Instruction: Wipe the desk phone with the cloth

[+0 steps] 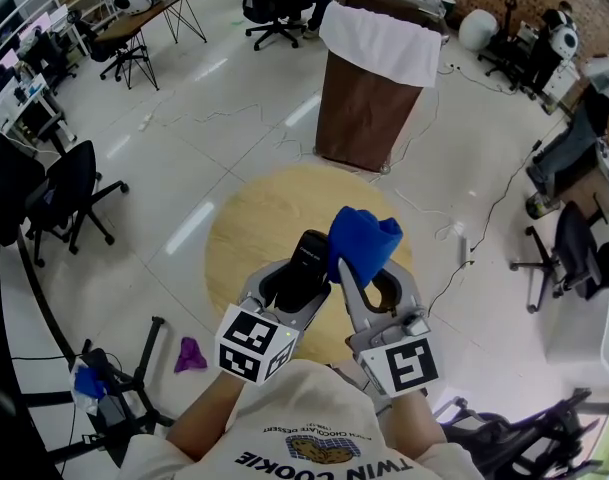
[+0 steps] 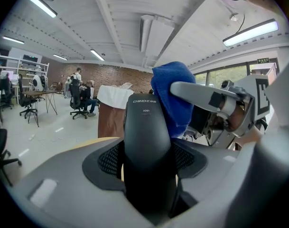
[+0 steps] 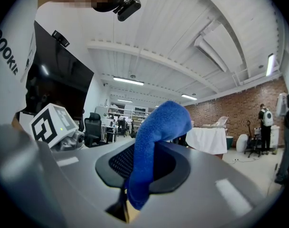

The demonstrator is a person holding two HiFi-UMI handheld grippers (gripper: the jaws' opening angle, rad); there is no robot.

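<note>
A black phone handset (image 1: 306, 260) stands upright between the jaws of my left gripper (image 1: 302, 280), which is shut on it above the round wooden table (image 1: 252, 218). In the left gripper view the handset (image 2: 149, 141) fills the middle between the jaws of the left gripper (image 2: 149, 163). My right gripper (image 1: 371, 270) is shut on a blue cloth (image 1: 362, 238), held right beside the handset's top. The cloth (image 3: 156, 137) hangs bunched between the jaws of the right gripper (image 3: 144, 170). From the left gripper view the cloth (image 2: 172, 94) touches the handset's upper right side. No phone base is in view.
A brown cabinet with a white cover (image 1: 372, 78) stands beyond the table. Black office chairs (image 1: 69, 193) are at the left and at the right (image 1: 574, 253). A purple rag (image 1: 190, 354) and tripod legs (image 1: 134, 368) lie on the floor at the lower left.
</note>
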